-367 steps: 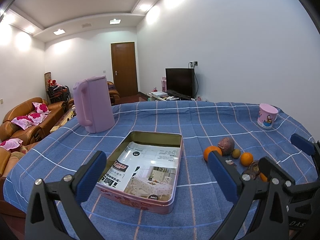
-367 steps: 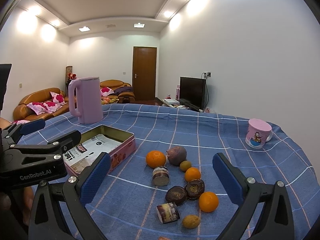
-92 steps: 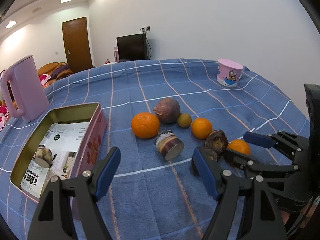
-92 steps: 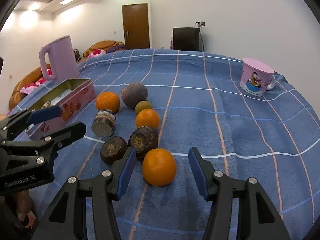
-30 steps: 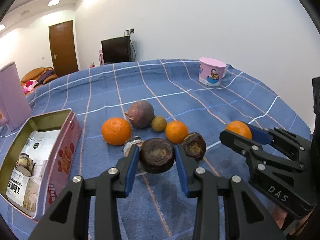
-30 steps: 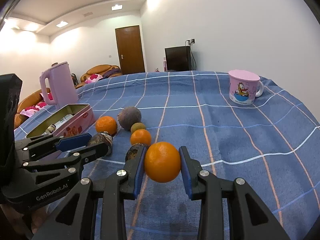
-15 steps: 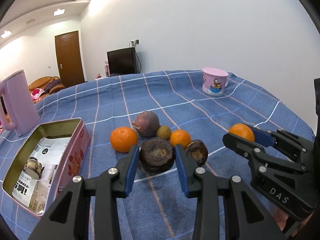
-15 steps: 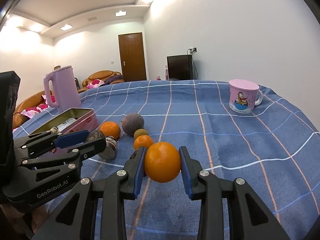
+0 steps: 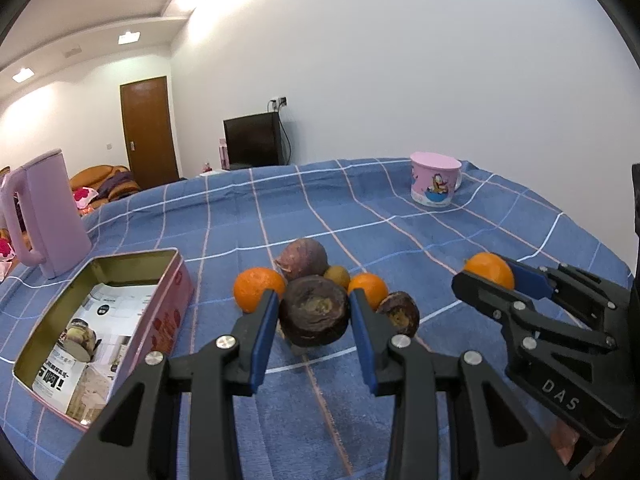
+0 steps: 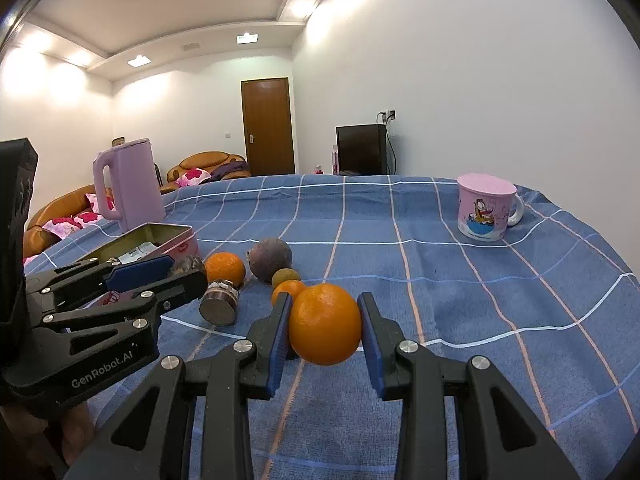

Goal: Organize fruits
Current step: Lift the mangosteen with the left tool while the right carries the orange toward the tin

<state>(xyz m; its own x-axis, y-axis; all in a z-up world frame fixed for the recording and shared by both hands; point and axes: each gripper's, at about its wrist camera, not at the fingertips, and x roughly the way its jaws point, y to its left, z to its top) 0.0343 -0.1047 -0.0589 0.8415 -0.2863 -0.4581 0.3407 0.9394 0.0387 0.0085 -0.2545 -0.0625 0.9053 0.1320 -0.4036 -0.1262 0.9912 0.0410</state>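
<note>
My left gripper (image 9: 314,314) is shut on a dark brown wrinkled fruit (image 9: 314,311) and holds it above the blue checked cloth. My right gripper (image 10: 324,326) is shut on an orange (image 10: 325,323), also lifted; it shows in the left wrist view (image 9: 489,270) too. On the cloth lie an orange (image 9: 256,287), a purple round fruit (image 9: 302,259), a small green fruit (image 9: 337,275), another orange (image 9: 370,286), a dark halved fruit (image 9: 400,312) and a cut cylinder piece (image 10: 219,302). The pink tin box (image 9: 160,320) at the left holds one piece (image 9: 80,338).
A lilac kettle (image 9: 44,216) stands behind the tin at the far left. A pink cartoon mug (image 9: 434,184) stands at the far right of the table (image 9: 500,220). Sofas, a door and a TV lie beyond the table.
Both grippers have risen a little with their fruit still held, and the views have tilted up. The fruits on the cloth have not moved.
</note>
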